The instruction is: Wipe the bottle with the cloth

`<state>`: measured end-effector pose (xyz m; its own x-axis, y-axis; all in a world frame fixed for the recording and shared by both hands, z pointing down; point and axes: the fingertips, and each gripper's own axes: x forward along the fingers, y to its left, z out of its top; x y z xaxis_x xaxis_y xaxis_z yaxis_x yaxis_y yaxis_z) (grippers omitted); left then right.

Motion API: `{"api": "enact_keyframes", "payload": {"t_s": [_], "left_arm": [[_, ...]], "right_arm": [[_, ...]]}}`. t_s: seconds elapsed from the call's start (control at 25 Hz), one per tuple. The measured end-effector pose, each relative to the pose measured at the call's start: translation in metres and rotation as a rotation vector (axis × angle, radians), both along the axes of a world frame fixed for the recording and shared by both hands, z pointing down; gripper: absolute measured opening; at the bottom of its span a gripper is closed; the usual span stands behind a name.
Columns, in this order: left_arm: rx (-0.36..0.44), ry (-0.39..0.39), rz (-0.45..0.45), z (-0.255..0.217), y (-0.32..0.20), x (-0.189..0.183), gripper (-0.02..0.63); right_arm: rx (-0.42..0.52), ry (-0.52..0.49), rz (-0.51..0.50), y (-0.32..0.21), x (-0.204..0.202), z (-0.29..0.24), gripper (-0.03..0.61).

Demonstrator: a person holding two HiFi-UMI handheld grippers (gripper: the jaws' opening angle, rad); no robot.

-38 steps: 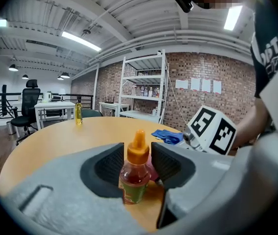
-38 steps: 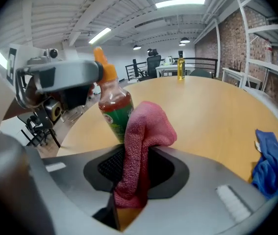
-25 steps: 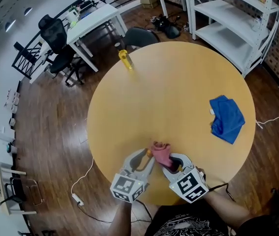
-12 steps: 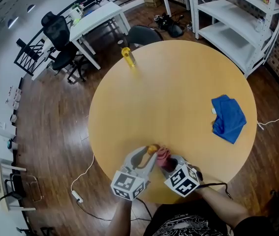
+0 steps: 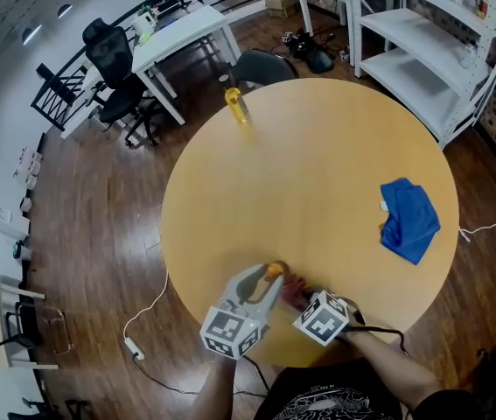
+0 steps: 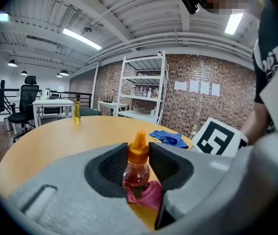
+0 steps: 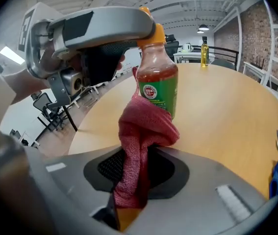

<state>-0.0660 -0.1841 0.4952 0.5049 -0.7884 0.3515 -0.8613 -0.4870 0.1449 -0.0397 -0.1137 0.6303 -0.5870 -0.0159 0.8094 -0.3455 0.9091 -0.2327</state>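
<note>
— Where's the bottle [image 7: 158,80]?

— Near the table's [image 5: 317,173] front edge, just before the person. The left gripper [image 6: 139,155] has its jaws clamped on the orange cap and neck and holds it upright. Whether the base rests on the wood I cannot tell, because the cloth [image 7: 141,146] hides it.

— And the cloth?

— It's red, pinched between the closed jaws of the right gripper [image 7: 139,173], and its bunched top is pressed against the lower part of the bottle.

— Any writing?

— There is a green label with a small red-and-white emblem, but the print is too small to read. Only the right gripper view shows it. The head view shows just the cap and a bit of red.

— What about the surface?

— It's a round table of pale wood. A crumpled blue cloth [image 5: 409,220] lies at its right side, well apart, and a yellow bottle [image 5: 236,106] stands at the far rim.

— And the room?

— It has a dark wooden floor [image 5: 99,217], a white desk [image 5: 182,33] with a black office chair [image 5: 112,59], and white shelving [image 5: 422,51]. The left gripper view adds a brick wall [image 6: 212,106] with pale sheets pinned on it, and ceiling strip lights.
</note>
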Motion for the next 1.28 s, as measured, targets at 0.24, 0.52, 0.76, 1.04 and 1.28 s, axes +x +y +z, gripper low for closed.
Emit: {"api": "enact_keyframes", "payload": {"t_s": [0.24,0.52,0.76,1.04,1.28], "left_arm": [[0.011,0.001,0.001,-0.001,0.001,0.001,0.138],[0.025,-0.002,0.018,-0.002,0.002,0.005,0.138],[0.027,0.002,0.039,-0.001,0.002,0.007,0.138],[0.027,-0.012,0.059,-0.002,0.003,0.009,0.138],[0.027,-0.003,0.052,-0.005,0.003,0.007,0.138]], "right_arm": [[0.06,-0.069,0.029,-0.017,0.021,-0.043,0.11],[0.36,-0.219,-0.056,-0.09,0.015,-0.139,0.11],[0.509,-0.17,-0.446,-0.1,-0.022,-0.126,0.11],[0.515,-0.134,-0.749,-0.093,-0.035,-0.104,0.11],[0.525,-0.149,-0.883,-0.096,-0.042,-0.097,0.109]]}}
